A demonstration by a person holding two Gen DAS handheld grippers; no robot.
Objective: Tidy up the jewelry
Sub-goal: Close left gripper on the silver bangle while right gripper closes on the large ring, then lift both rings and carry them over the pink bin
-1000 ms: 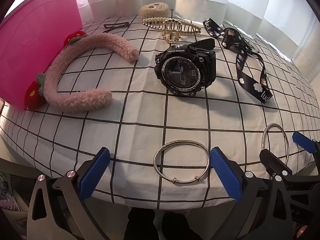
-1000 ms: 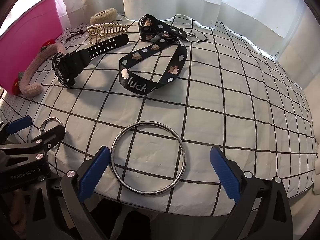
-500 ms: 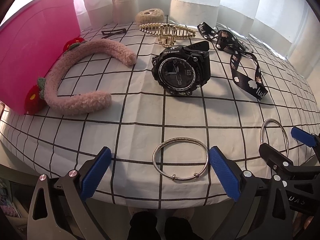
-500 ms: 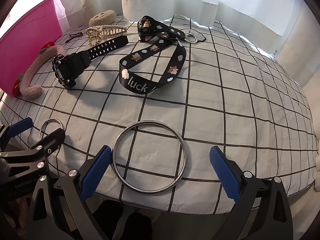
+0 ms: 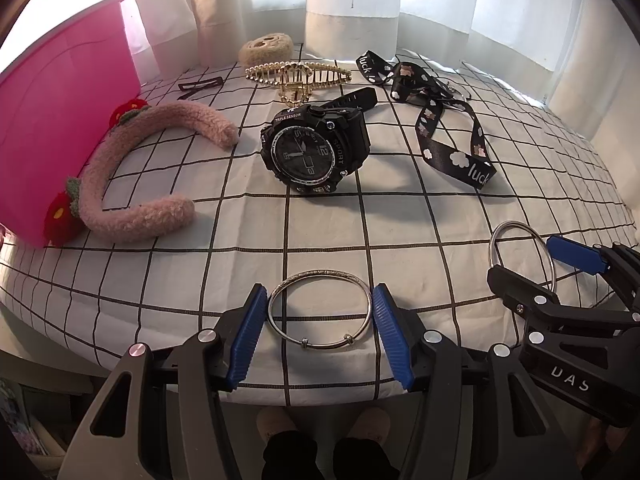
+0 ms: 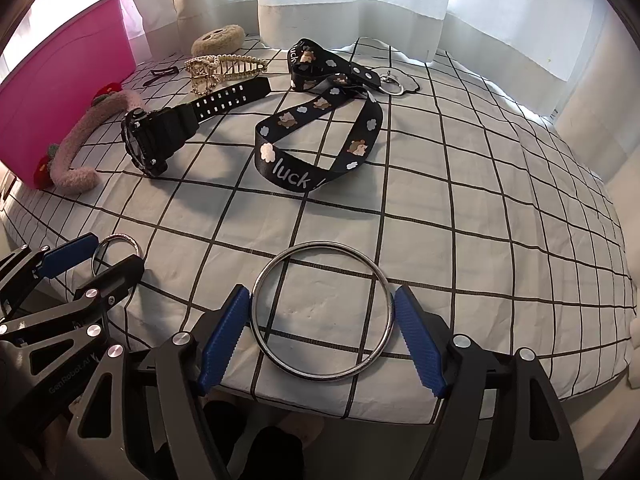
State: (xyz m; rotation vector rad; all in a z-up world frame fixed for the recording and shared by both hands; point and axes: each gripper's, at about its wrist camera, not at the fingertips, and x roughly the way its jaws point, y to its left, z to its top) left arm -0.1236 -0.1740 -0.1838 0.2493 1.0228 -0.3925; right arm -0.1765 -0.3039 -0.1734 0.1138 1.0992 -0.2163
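Note:
A thin silver bracelet (image 5: 320, 276) with two beads lies flat near the table's front edge. My left gripper (image 5: 319, 320) has closed around it, blue pads touching its two sides. A larger plain silver bangle (image 6: 322, 376) lies flat to the right. My right gripper (image 6: 322, 332) has closed around it, pads against its sides. Both rings rest on the cloth. The bangle also shows in the left wrist view (image 5: 522, 226), the bracelet in the right wrist view (image 6: 117, 239).
A pink bin (image 5: 60, 120) stands at the left. On the checked cloth (image 5: 400, 224) lie a pink fuzzy headband (image 5: 120, 168), a black watch (image 5: 312, 148), a gold claw clip (image 5: 298, 74), a black lanyard (image 6: 320, 128), a beige scrunchie (image 5: 266, 48) and a small dark hair clip (image 5: 200, 86).
Both grippers have narrowed from wide open until their pads meet the sides of the bracelet and the bangle. Both rings stay on the cloth.

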